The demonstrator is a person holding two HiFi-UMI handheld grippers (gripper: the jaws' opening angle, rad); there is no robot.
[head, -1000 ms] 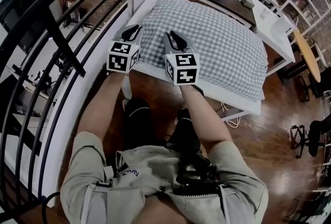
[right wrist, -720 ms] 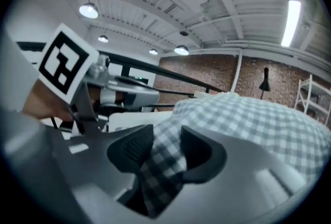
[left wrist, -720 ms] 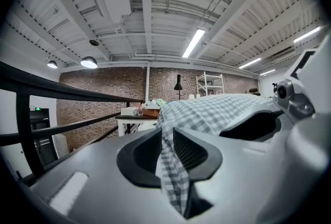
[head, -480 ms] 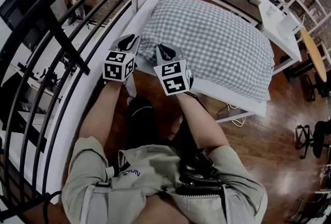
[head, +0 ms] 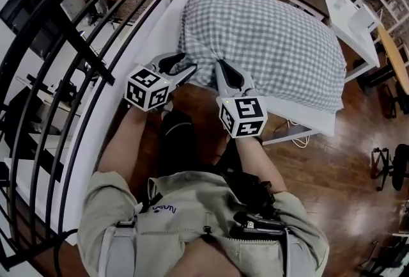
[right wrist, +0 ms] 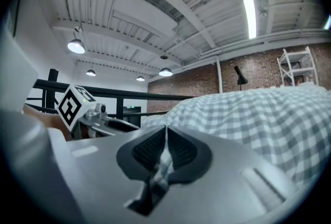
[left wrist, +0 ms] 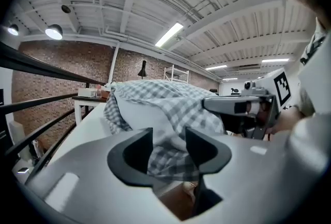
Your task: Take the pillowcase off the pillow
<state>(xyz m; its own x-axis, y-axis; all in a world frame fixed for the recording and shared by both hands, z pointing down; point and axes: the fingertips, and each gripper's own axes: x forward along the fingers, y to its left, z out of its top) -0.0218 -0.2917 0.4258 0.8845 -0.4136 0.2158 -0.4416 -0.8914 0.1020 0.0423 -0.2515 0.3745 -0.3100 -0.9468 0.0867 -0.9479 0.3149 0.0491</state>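
1. A person stands at the near end of a white bench (head: 161, 21), a two-jaw gripper in each hand, facing a pillow in a grey-and-white checked pillowcase (head: 268, 39).
2. The pillow lies lengthwise on the bench, its near end bunched up at the bench's edge, where both grippers meet it.
3. The right gripper (head: 223, 70) has its jaws pressed together on a thin fold of the checked cloth. The right gripper view shows the fold (right wrist: 164, 162) pinched between the ribbed pads and trailing down below them.
4. The left gripper (head: 181, 66) sits just beside the right, at the near left corner of the pillowcase. Its jaws are opening, and the left gripper view shows a loose bunch of checked cloth (left wrist: 168, 153) lying in the gap between them.
5. In that same view a white surface (left wrist: 138, 114) shows between folds of the checked cloth; whether it is the bare pillow cannot be told.
6. A black railing (head: 64, 32) runs along the person's left, and a wooden floor (head: 332, 160) spreads out to the right of the bench.
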